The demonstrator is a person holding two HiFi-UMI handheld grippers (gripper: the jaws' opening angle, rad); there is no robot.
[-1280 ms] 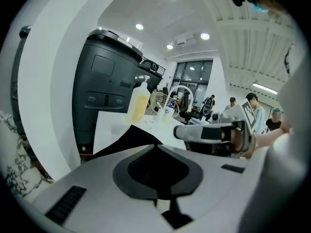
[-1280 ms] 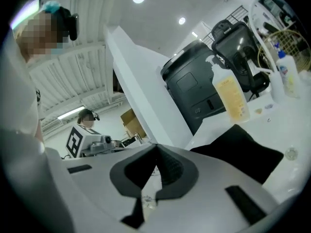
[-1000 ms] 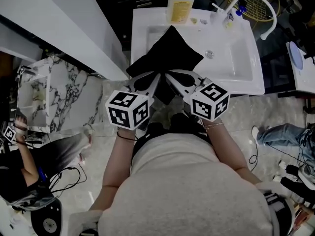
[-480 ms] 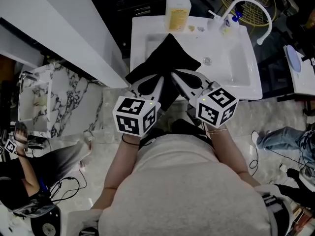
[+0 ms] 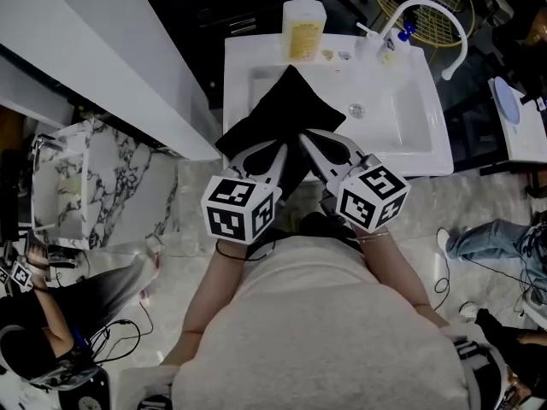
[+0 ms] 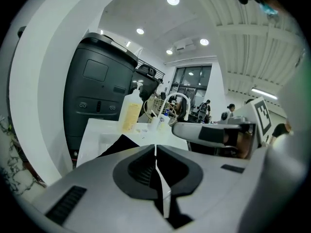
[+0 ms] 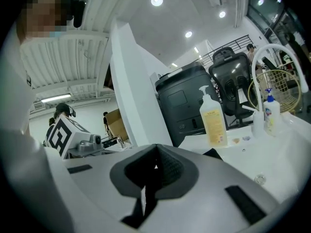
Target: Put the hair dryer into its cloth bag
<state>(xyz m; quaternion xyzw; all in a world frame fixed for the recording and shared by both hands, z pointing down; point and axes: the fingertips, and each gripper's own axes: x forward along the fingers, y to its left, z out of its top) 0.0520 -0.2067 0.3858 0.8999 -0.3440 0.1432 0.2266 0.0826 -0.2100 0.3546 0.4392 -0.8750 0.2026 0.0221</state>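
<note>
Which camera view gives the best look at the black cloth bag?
The head view: the black cloth bag shows almost whole from above, lying over the left part of the sink. The left gripper view catches only one dark corner of it beyond the jaws. The right gripper view catches just a small tip.

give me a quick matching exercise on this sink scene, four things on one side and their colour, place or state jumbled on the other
Things:
1 cloth bag
2 soap bottle
3 sink
4 left gripper

Descriptions:
a yellowish, standing on the back rim
b black, lying across the front edge
c jaws together
d white, with a round drain

Pairs: 1-b, 2-a, 3-d, 4-c
</note>
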